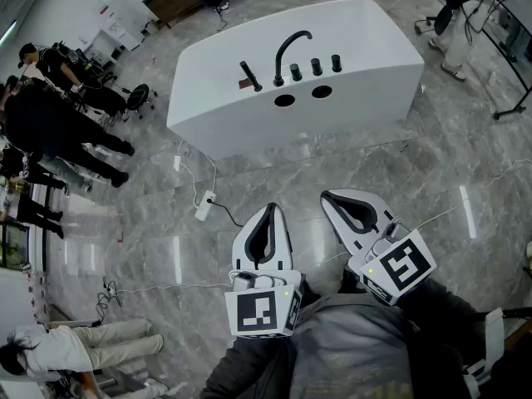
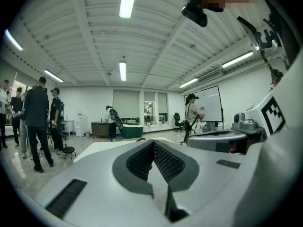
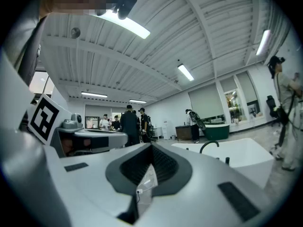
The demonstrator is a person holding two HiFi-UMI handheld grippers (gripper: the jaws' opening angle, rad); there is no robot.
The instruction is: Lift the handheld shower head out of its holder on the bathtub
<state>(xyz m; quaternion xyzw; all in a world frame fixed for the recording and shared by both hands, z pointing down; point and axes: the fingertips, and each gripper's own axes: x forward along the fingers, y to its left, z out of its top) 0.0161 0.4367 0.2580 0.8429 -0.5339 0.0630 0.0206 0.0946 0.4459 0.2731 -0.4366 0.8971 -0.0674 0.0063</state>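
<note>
Shower head (image 1: 249,76): sitting on the bathtub (image 1: 374,48), seemingly leaning left.
Left gripper (image 1: 270,209), right gripper (image 1: 327,197): I'm holding both level, jaws together, empty.

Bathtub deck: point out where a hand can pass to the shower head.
In the head view, bare deck lies left of the handheld shower head, toward the left end of the bathtub, and right of the three knobs. Crowded: faucet spout and knobs packed close on its right.
</note>
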